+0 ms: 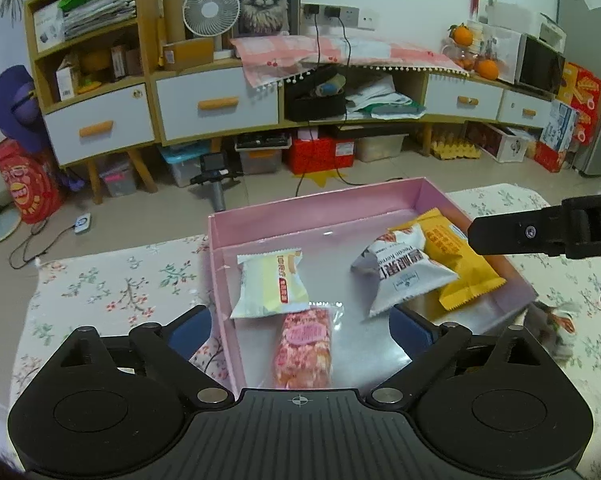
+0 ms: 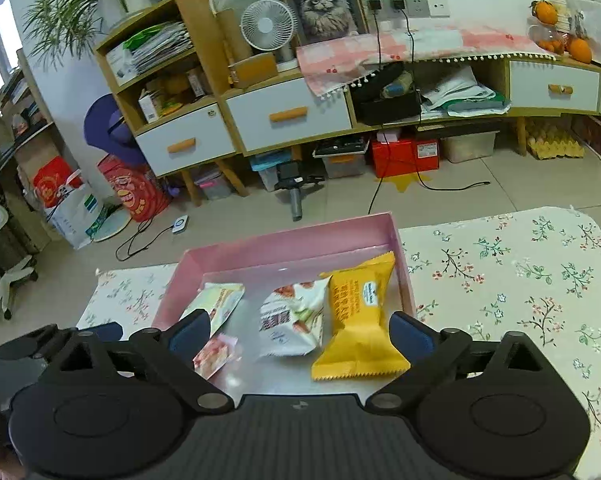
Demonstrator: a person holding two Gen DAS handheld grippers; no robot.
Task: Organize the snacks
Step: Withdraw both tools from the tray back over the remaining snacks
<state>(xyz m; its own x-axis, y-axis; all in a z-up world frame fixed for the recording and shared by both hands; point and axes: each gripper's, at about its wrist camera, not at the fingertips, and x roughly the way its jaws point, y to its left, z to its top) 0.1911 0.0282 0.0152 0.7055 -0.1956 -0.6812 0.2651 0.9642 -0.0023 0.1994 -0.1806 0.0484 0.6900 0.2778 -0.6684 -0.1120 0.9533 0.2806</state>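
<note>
1. Behind everything runs a cluttered living room with a long wooden sideboard (image 1: 220, 96) with white drawers along the far wall. In front, a surface (image 2: 520, 280) under a white cloth printed with small flowers carries the task's things.
2. On it sits a shallow pink cardboard box (image 1: 312, 210) with a shiny floor, holding four wrapped snacks.
3. The left claw (image 1: 300, 326) hangs over the near edge of the box with its blue pads spread wide, holding nothing.
4. A pink, speckled snack bar in clear wrap (image 1: 304, 346) lies directly between those open pads. Its long axis points straight away from the claw, so the pads flank its two long sides. Whether they are low enough to touch it cannot be told.
5. A pale yellow and white pillow packet (image 1: 270, 286) lies just beyond the bar, touching its far end.
6. The right claw (image 2: 300, 332) is also spread wide and empty, hovering over the box's right half.
7. Ahead of it, between its pads, lie a white packet with nut pictures (image 2: 294, 322) and a yellow packet with crimped ends (image 2: 360, 320), which overlap at their edges.
8. Judged from this, the left claw is nearer the pink bar and already lined up with it.
</note>
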